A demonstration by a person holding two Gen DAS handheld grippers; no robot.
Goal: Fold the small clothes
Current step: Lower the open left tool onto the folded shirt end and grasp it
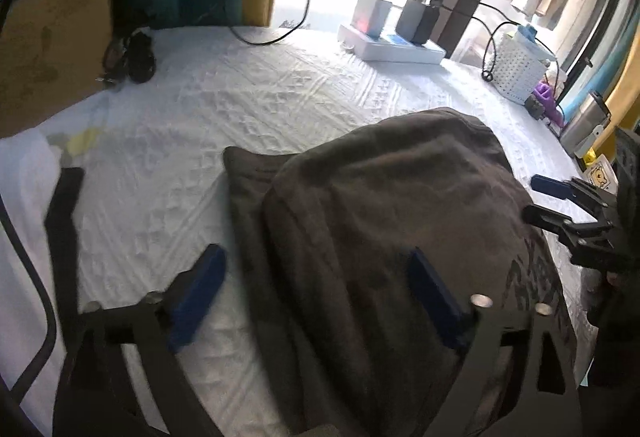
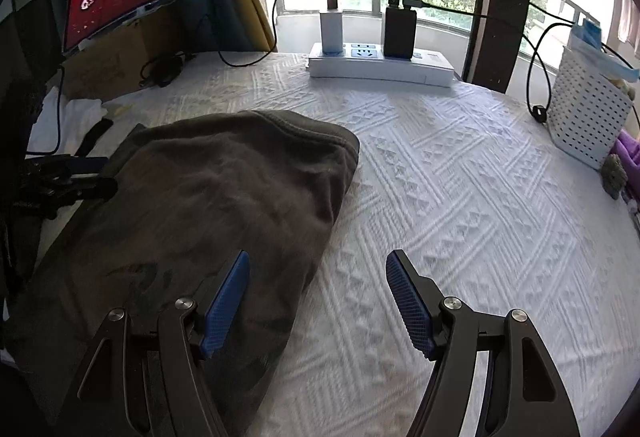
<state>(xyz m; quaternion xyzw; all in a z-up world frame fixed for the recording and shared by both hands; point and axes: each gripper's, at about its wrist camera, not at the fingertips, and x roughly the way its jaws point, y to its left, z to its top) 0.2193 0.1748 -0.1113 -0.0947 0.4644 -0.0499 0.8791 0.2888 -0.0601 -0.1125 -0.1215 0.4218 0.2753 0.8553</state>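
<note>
Both tongs stand wide apart with nothing pinched: the left tongs straddle the near left edge of the dark grey garment, one blue pad over the white textured bench cover, the other over the cloth, while the right tongs hover at the garment's right edge, again one pad over fabric and one over bare cover. That garment lies in front of both hands, already doubled over with a rounded fold at its far end. It looks like the moment to re-grip for the next fold. Doing it well means dropping each pair squarely onto a near corner, catching every layer, and lifting both sides evenly so the fold lands straight. The power strip and white basket sit well clear.
</note>
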